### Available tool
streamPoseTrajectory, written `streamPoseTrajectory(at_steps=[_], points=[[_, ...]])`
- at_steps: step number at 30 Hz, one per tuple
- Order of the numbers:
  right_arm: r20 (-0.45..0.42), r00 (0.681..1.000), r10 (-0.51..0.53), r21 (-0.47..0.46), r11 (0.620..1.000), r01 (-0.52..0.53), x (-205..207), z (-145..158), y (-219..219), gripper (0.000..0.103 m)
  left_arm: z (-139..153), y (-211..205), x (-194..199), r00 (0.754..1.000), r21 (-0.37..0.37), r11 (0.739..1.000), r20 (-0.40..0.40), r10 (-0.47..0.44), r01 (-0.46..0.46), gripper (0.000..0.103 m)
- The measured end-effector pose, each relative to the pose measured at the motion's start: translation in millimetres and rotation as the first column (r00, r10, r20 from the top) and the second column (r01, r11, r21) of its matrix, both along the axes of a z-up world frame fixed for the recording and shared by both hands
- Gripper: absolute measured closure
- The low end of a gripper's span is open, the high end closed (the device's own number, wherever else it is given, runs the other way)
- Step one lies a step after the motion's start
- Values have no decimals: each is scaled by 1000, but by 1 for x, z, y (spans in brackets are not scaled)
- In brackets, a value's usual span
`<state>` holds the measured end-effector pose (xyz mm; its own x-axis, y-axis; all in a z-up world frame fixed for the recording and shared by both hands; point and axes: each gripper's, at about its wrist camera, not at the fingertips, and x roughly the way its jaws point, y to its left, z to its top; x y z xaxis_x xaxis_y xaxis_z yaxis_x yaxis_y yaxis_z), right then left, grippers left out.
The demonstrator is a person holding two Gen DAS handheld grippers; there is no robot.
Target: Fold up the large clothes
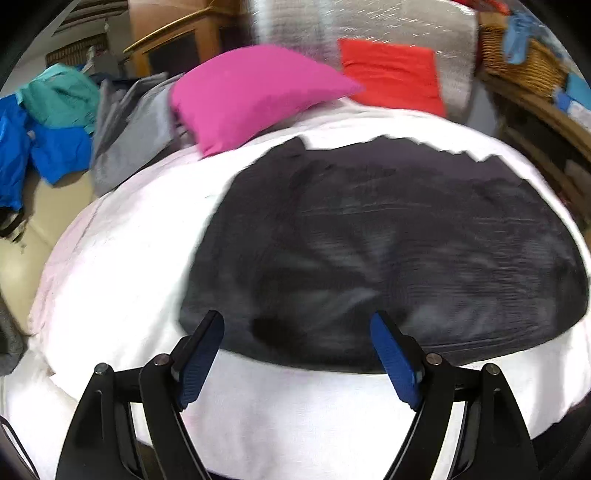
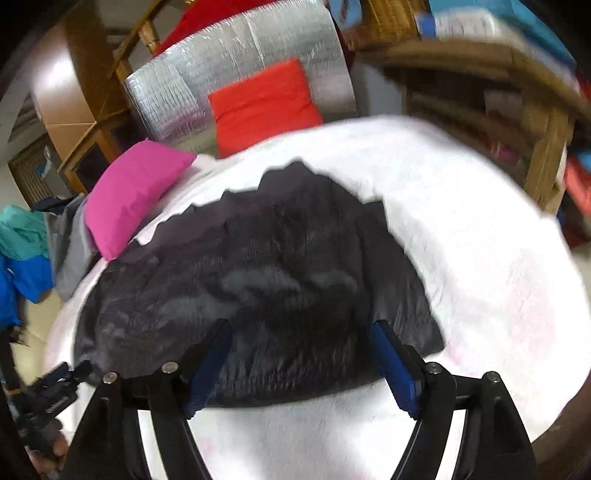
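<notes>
A dark, almost black garment lies spread flat on the white bed cover, blurred in both views. My left gripper hovers over the garment's near left edge, its blue pads wide apart with nothing between them. In the right wrist view the same garment fills the middle of the cover. My right gripper stands open above its near edge, gripping no cloth. At the lower left of that view a hand holds a black device.
A pink cushion and a red cushion lie at the bed's far end against a silver foil panel. Grey clothes and blue and teal clothes are heaped at the left. A wicker basket and wooden shelves stand on the right.
</notes>
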<state>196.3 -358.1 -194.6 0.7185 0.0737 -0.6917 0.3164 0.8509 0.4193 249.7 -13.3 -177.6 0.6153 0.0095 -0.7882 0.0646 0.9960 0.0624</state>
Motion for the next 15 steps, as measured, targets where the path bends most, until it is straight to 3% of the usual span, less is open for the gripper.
streamPoseTrajectory(at_steps=[2,4,7,9,11,13,15], points=[[-3,1000,-26,118,993,26,-6,-8,-22,23,1,27,8,998,-40,997,-22,63,-64,21],[-46,999,-5,293,956,18,-6,-28,-43,23,-1,60,18,990,-134,982,-64,124,-132,21],[-115,993,5,515,855,55,-7,-67,-56,23,-15,87,23,980,-242,953,-124,157,-183,21],[-154,987,40,571,819,56,-2,-82,-51,23,-32,90,25,973,-321,930,-200,118,-179,21],[-158,987,30,584,809,69,3,-86,-50,23,-44,88,29,961,-398,898,-266,80,-186,21],[-146,989,-9,567,819,91,6,-85,-49,23,-47,86,32,959,-457,871,-276,57,-183,21],[-139,989,-46,563,818,117,13,-85,-49,21,-44,82,36,965,-472,864,-257,57,-177,21]])
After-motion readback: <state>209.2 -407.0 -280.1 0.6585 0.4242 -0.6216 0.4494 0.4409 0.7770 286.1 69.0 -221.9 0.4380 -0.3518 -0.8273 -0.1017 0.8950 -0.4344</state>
